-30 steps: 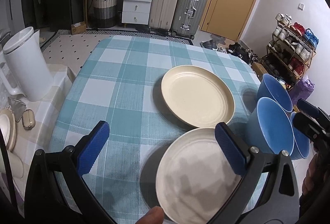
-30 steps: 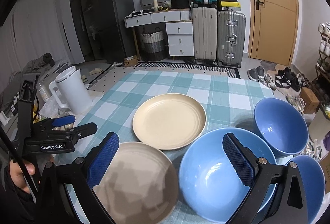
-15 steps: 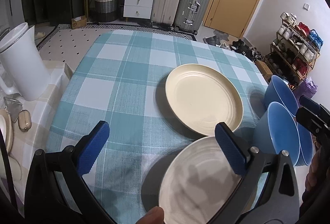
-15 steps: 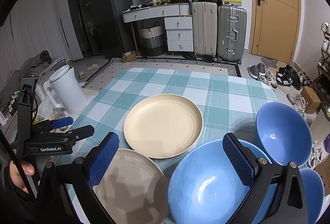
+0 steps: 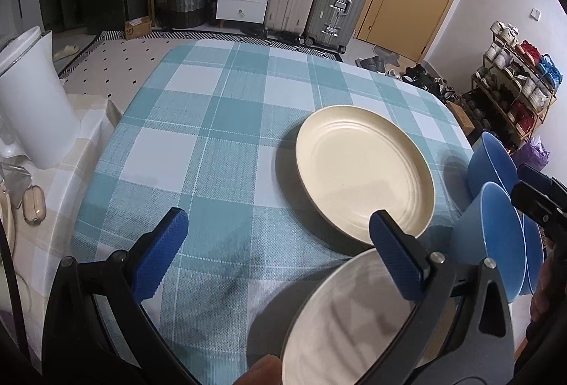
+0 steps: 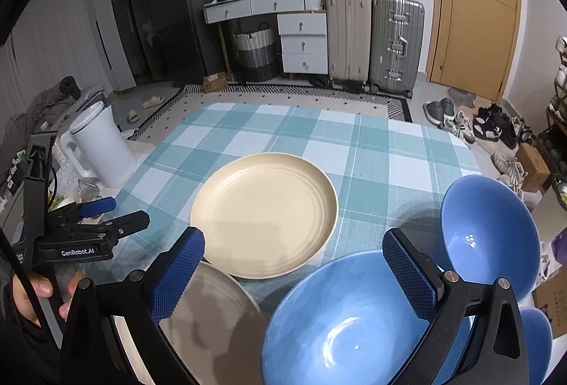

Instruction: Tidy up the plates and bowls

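Observation:
A cream plate (image 5: pixel 365 172) (image 6: pixel 264 215) lies mid-table on the teal checked cloth. A second pale plate (image 5: pixel 354 321) (image 6: pixel 209 324) sits at the near edge, in shadow, partly under the fingers of both grippers. My left gripper (image 5: pixel 280 255) hovers open above the cloth, left of that near plate; from the right wrist it appears at the left (image 6: pixel 124 212), held by a hand (image 6: pixel 35 289). My right gripper (image 6: pixel 294 273) is open above the near blue bowl (image 6: pixel 354 324) (image 5: pixel 503 236). A second blue bowl (image 6: pixel 492 232) (image 5: pixel 496 168) stands behind it, a third (image 6: pixel 535 342) at the lower right.
A white jug (image 5: pixel 32 101) (image 6: pixel 102 147) stands on a beige checked surface beside the table's left edge, with small items (image 5: pixel 33 209) near it. Beyond the far edge are drawers (image 6: pixel 301 41), suitcases (image 6: pixel 375 41) and a door. A shoe rack (image 5: pixel 514 94) is at the right.
Both grippers have drifted while staying open. The near plate has slid toward the lower right of the left view; the near blue bowl looms larger in the right view. The dishes have not moved.

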Motion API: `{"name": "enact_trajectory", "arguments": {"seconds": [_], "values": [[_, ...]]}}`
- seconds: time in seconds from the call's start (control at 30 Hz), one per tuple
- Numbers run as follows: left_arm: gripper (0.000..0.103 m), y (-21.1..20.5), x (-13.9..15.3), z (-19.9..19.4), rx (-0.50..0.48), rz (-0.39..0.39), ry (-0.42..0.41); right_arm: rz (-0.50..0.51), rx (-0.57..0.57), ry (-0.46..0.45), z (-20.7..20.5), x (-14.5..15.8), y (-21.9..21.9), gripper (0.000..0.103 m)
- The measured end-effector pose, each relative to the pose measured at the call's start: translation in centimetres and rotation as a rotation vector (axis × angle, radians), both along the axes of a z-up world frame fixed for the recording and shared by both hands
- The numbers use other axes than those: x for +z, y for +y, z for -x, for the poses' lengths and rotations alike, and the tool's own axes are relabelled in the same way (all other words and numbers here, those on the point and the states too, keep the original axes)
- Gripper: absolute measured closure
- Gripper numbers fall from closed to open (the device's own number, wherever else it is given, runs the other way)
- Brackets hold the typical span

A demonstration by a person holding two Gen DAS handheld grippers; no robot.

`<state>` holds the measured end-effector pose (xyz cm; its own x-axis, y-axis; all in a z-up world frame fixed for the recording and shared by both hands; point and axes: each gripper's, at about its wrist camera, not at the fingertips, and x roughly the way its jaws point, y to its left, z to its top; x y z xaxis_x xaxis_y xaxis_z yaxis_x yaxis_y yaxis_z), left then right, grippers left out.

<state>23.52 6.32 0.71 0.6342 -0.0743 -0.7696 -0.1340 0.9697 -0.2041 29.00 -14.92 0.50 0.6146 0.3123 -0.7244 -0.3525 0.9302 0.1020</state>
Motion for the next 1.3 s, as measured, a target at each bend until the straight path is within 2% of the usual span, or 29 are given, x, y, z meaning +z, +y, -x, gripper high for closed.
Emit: {"name": "enact_trajectory", "arguments": {"seconds": [0.43,0.77,0.93,1.1,1.27,1.3], "values": [[0.001,0.1,-0.8,-3.2,-0.012,-0.006,0.023,0.01,0.004,0.104,-4.7,-1.6,-0.2,0.001],[0.001,0.1,-1.8,-5.4,-0.023,0.0,0.058,-0.003,0.037,0.245,-9.0,-3.0,0.2,0.001],[0.001,0.2,-2.5,-6.5,-0.027,0.01,0.079,0.024,0.05,0.301,-10.7,-4.1,0.6,0.002],[0.001,0.0,-3.3,-7.5,-0.029,0.013,0.097,0.055,0.07,0.359,-11.9,-5.8,1.2,0.012],[0.001,-0.3,-4.2,-8.3,-0.034,0.01,0.12,0.065,0.079,0.402,-12.7,-7.1,1.7,0.018],[0.001,-0.3,-4.4,-8.5,-0.034,0.014,0.126,0.066,0.082,0.415,-12.9,-7.4,1.7,0.023]]}}
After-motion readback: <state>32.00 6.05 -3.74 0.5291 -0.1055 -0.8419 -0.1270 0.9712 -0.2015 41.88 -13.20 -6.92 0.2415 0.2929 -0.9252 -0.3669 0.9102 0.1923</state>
